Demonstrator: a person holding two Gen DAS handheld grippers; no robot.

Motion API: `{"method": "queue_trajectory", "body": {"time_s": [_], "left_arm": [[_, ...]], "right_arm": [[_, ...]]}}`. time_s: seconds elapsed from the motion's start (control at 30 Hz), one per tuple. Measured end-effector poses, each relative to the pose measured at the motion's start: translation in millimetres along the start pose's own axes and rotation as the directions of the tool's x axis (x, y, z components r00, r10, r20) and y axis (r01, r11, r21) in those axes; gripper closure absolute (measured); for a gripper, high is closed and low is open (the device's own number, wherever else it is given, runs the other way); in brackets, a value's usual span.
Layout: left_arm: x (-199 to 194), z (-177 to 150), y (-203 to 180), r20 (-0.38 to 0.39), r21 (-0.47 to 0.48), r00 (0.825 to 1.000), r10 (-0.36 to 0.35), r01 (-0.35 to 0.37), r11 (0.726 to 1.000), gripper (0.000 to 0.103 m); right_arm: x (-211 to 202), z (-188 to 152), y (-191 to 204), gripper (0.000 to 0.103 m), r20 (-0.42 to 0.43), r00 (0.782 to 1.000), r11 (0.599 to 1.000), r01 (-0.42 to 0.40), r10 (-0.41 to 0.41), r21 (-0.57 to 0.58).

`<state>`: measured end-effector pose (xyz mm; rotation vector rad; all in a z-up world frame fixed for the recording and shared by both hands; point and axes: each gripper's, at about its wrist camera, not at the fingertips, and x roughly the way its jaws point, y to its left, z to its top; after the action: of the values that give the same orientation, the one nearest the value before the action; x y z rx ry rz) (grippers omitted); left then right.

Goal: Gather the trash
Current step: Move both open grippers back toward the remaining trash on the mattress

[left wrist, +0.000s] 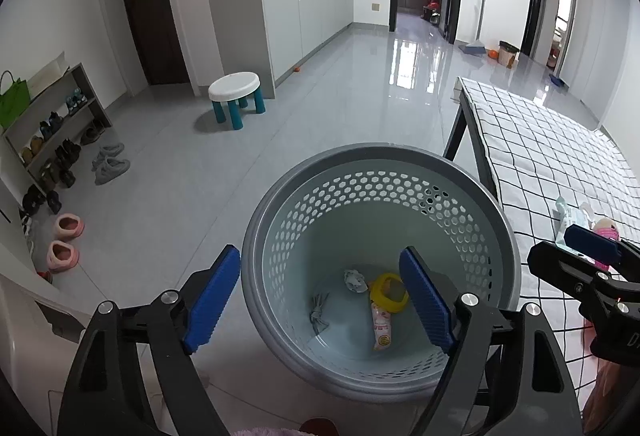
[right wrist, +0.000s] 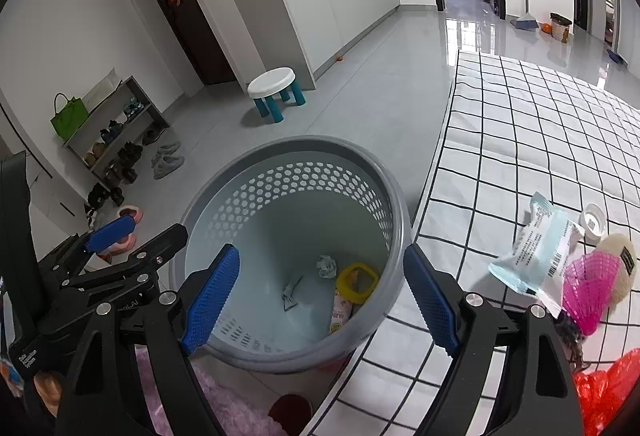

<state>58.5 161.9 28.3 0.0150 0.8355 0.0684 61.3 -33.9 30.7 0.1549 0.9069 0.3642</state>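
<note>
A grey perforated trash basket [left wrist: 376, 164] stands on the floor beside a checked table [left wrist: 532, 140]. Inside lie a yellow ring [left wrist: 386, 292], a pink wrapper [left wrist: 380, 328], a crumpled paper ball [left wrist: 355, 281] and a grey scrap [left wrist: 319, 312]. My left gripper [left wrist: 320, 300] is open and empty above the basket. My right gripper [right wrist: 322, 296] is open and empty over the basket's right rim [right wrist: 400, 220]. On the table [right wrist: 520, 124] lie a pale blue packet [right wrist: 536, 248], a pink net [right wrist: 592, 284], a white cap [right wrist: 594, 222] and a red bag [right wrist: 608, 392].
A white stool with teal legs [left wrist: 236, 96] stands on the tiled floor. A shoe rack [left wrist: 52, 132] and pink slippers [left wrist: 66, 240] are at the left wall. A pink rug [right wrist: 224, 408] lies under the basket's near side.
</note>
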Motion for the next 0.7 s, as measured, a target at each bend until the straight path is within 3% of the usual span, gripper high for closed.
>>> {"method": "queue_trajectory", "body": {"time_s": [0.43,0.7], "left_arm": [[-22,-15,-14,0.011,0.014,0.999,-0.046,0.046,0.999,0.019],[-34,-27,-42,0.003,0.051,0.995,-0.097,0.097,0.994,0.019]], "right_arm": [[-28,-31,-12,0.023,0.001,0.999,0.998,0.042,-0.042,0.036],[-69,-57,-44,0.023,0.025,0.993,0.988,0.113,-0.116,0.102]]}}
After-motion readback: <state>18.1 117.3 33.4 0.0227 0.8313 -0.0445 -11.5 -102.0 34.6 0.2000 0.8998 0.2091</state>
